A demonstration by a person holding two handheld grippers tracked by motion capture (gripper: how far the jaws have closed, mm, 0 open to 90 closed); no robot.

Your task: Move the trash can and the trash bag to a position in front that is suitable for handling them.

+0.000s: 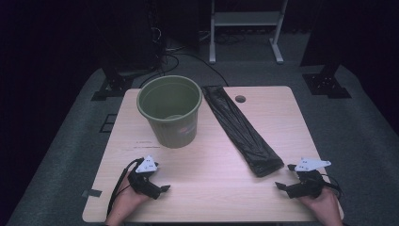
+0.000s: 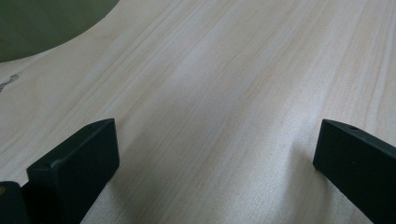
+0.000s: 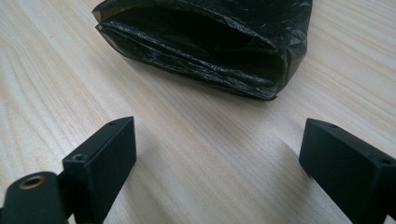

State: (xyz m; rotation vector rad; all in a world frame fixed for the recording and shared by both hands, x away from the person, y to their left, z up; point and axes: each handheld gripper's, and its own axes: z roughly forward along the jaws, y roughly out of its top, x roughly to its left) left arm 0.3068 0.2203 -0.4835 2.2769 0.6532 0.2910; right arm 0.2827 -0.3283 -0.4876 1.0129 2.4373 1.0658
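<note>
A green plastic bin (image 1: 169,110) stands upright and empty-looking at the back left of the light wooden table (image 1: 207,188). A folded black plastic bag (image 1: 242,132) lies flat in a long strip, running diagonally from the back centre toward the front right. My left gripper (image 1: 160,182) rests low near the front left edge, open, with bare wood between its jaws (image 2: 215,140); the bin's wall (image 2: 42,23) shows at the upper left there. My right gripper (image 1: 284,177) sits at the front right, open (image 3: 218,135), pointing at the bag's near end (image 3: 205,42) a short way ahead.
A round cable hole (image 1: 240,99) is in the table's back edge, right of the bag. A piece of tape (image 1: 94,193) sticks at the table's left front edge. A white frame (image 1: 247,28) and black stands are on the grey floor behind.
</note>
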